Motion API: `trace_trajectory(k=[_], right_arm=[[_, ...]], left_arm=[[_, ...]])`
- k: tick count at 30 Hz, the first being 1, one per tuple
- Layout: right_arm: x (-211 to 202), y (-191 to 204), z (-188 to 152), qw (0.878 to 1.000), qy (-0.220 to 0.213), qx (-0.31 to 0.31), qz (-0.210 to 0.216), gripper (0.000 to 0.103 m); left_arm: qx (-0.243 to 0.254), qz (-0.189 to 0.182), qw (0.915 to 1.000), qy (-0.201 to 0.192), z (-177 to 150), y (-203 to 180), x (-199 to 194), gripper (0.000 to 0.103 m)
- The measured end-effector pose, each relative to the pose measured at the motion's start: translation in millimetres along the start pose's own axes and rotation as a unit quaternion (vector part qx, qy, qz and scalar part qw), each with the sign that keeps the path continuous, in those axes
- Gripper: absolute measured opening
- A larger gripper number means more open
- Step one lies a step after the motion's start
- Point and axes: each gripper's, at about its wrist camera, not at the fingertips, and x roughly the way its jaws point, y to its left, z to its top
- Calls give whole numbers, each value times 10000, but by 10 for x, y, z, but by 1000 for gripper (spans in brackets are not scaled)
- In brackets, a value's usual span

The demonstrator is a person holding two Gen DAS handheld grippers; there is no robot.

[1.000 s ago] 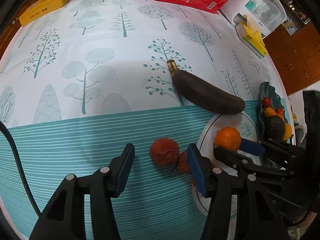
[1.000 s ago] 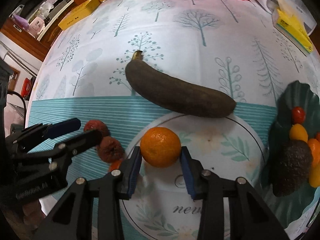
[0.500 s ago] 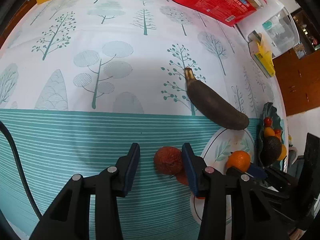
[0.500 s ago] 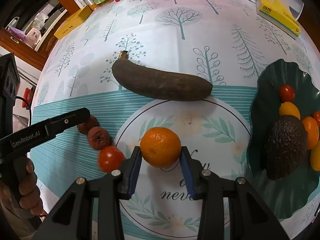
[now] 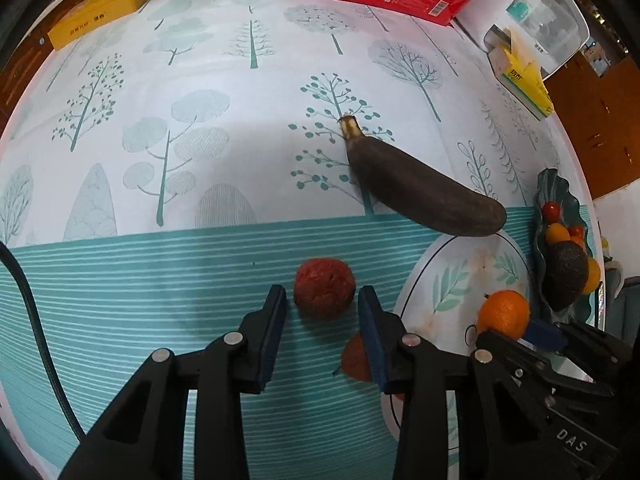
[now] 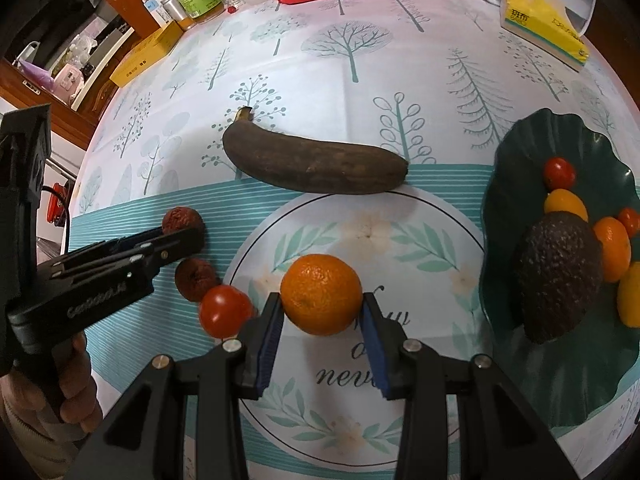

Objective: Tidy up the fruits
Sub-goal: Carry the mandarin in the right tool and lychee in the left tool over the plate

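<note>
While the left gripper [image 5: 322, 320] fingers are closing around the lychee [image 5: 324, 294] at the tabletop's [image 5: 160, 300] 6 o'clock edge, pads not yet pressing, an off-centre squeeze could roll it. Right gripper [image 6: 322, 322] fingers clamp the orange [image 6: 321, 294] above the plate [image 6: 400, 248].

We grip the orange [image 6: 321, 294] in our right tool [image 6: 322, 320] above the white plate [image 6: 420, 216]; a cherry tomato [image 6: 225, 311] sits just left.
</note>
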Motion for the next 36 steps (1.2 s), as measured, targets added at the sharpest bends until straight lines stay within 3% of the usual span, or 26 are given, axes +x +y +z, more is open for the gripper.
trace_trajectory(k=[7, 12, 19, 29, 36], right_arm=[[-81, -62, -74, 9998, -136, 109, 38, 39], [-174, -63, -157, 9996, -260, 81, 12, 39], [-472, -28, -300, 9982, -588, -88, -44, 39], [-1182, -112, -559, 9929, -1168, -206, 113, 39], [-1819, -431, -718, 9851, -1720, -37, -85, 39]], left_arm=[[157, 219, 9996, -97, 73, -86, 22, 36], [387, 440, 9981, -196, 42, -175, 11, 28], [861, 628, 9925, -604, -200, -481, -515, 28], [1338, -14, 9860, -999, -457, -1234, -1283, 28], [1786, -342, 9740, -1351, -446, -2008, -1638, 28]])
